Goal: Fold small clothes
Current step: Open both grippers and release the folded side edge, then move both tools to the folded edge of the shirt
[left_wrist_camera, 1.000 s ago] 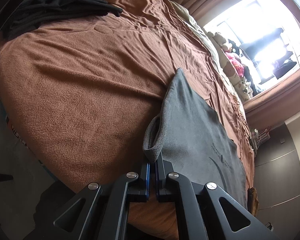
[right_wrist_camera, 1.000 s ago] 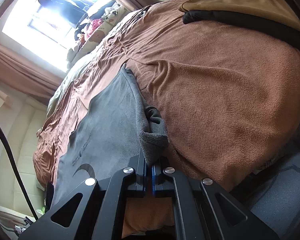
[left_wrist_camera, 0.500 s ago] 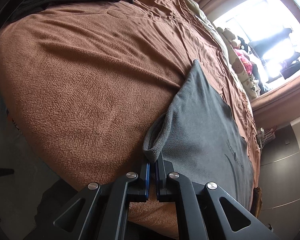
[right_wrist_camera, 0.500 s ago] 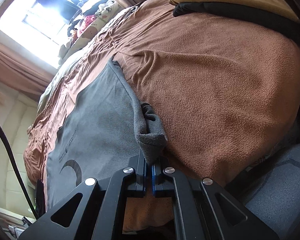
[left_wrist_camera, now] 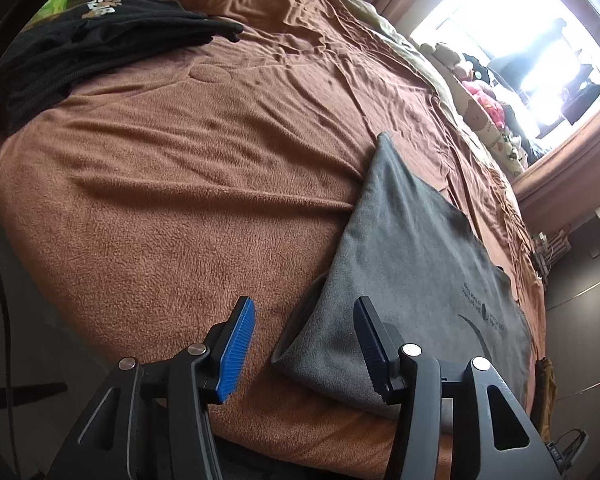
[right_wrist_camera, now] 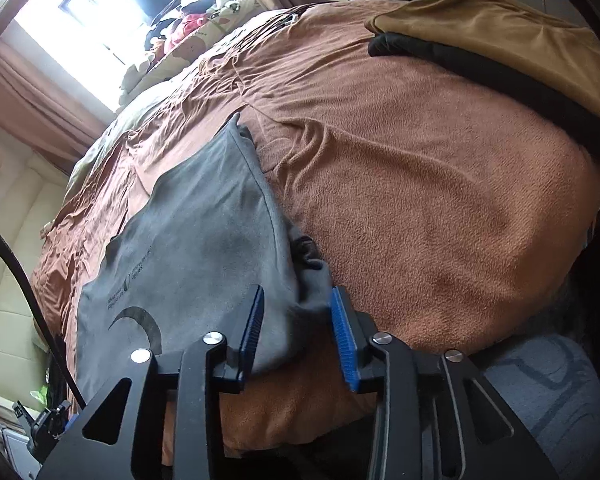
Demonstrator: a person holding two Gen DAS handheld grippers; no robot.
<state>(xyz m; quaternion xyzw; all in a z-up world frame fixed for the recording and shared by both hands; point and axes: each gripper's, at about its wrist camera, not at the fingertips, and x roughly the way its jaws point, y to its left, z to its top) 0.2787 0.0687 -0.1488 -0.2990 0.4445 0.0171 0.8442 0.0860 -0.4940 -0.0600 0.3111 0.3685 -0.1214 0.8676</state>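
Observation:
A grey garment (left_wrist_camera: 416, 264) with a dark crescent print lies folded flat on the brown blanket (left_wrist_camera: 188, 184) of a bed. My left gripper (left_wrist_camera: 304, 320) is opening, its jaws apart above the garment's near left corner, blue pads clear of the cloth. In the right wrist view the same grey garment (right_wrist_camera: 204, 236) stretches away to the left. My right gripper (right_wrist_camera: 298, 312) is opening too. The garment's bunched near right corner lies between its jaws, and the pads do not press on it.
A pile of black clothes (left_wrist_camera: 84, 48) lies at the bed's far left. A tan garment (right_wrist_camera: 512, 36) over a black one (right_wrist_camera: 480, 68) sits at the far right. Soft toys (left_wrist_camera: 484, 108) line the bright window side. The bed's near edge drops off below both grippers.
Both grippers were shut on the grey garment's near corners; now both have let go and their jaws stand apart. The corners have dropped onto the blanket.

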